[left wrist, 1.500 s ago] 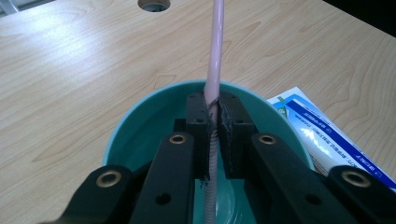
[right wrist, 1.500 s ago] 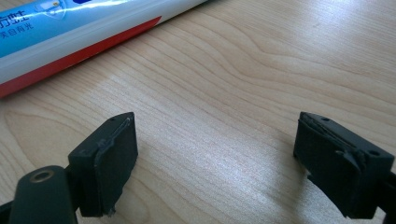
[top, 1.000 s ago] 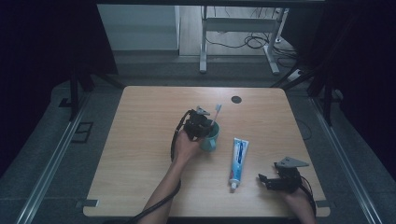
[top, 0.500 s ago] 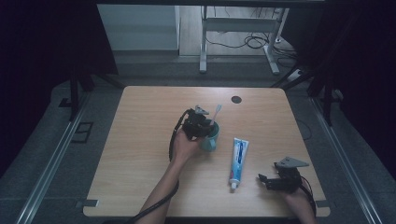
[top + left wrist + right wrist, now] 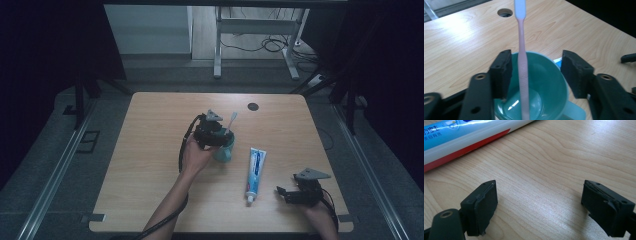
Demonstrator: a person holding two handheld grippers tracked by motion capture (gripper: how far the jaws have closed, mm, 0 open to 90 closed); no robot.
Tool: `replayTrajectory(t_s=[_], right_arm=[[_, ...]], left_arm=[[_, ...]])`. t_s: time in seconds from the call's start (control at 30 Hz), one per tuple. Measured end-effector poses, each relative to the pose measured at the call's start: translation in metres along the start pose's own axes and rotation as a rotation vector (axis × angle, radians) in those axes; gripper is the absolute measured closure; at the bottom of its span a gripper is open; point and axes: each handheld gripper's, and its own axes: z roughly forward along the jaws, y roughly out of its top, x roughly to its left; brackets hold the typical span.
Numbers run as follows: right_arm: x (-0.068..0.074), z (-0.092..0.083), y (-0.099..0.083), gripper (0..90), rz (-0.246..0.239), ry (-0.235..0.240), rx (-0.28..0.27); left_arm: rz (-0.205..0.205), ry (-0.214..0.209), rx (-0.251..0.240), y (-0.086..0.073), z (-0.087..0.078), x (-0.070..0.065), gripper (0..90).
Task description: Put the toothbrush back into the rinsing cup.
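Observation:
A pink toothbrush (image 5: 522, 50) stands in a teal cup (image 5: 549, 82), its white head up; in the high view the toothbrush (image 5: 231, 120) leans out of the cup (image 5: 223, 151) at mid-table. My left gripper (image 5: 536, 68) hangs just over the cup's mouth. Its jaws have just been opening, and the handle stands between the pads without touching them. In the high view the left gripper (image 5: 220, 137) covers the cup's left rim. A blue-and-white toothpaste tube (image 5: 255, 170) lies to the right. My right gripper (image 5: 281, 193) rests open on the table near the tube (image 5: 461, 137), nothing between its jaws.
The wooden table (image 5: 150, 150) has a round cable hole (image 5: 253, 106) near its far edge, also seen as a hole (image 5: 505, 12) beyond the cup. Black cables trail from both grippers. Metal table legs and floor cables (image 5: 270, 45) lie beyond the table.
My left gripper has risen slightly above the cup while the toothbrush stays standing in it. The right gripper and the toothpaste tube have not moved.

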Motion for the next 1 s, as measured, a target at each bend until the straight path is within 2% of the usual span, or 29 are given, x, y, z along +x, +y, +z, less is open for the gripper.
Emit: replayTrajectory(t_s=[0.07, 0.13, 0.23, 0.3, 0.4, 0.6, 1.0], right_arm=[[0.000, 0.000, 0.000, 13.3, 0.000, 0.000, 0.000], [0.000, 0.000, 0.000, 13.3, 0.000, 0.000, 0.000], [0.000, 0.000, 0.000, 13.3, 0.000, 0.000, 0.000], [0.000, 0.000, 0.000, 13.3, 0.000, 0.000, 0.000], [0.000, 0.000, 0.000, 13.3, 0.000, 0.000, 0.000], [0.000, 0.000, 0.000, 13.3, 0.000, 0.000, 0.000], [0.000, 0.000, 0.000, 12.8, -0.003, 0.000, 0.003]], left_arm=[[0.005, -0.010, -0.003, 0.001, -0.004, -0.002, 38.2], [0.007, -0.010, 0.000, 0.001, -0.005, -0.002, 30.6], [0.014, 0.004, -0.010, 0.002, -0.012, -0.004, 27.2], [0.008, -0.002, -0.012, 0.002, -0.015, -0.004, 20.0], [0.010, -0.001, -0.011, 0.003, -0.024, -0.005, 15.4], [0.017, 0.003, -0.006, -0.001, -0.036, -0.004, 13.6], [0.021, 0.021, -0.010, -0.022, -0.062, 0.000, 5.7]])
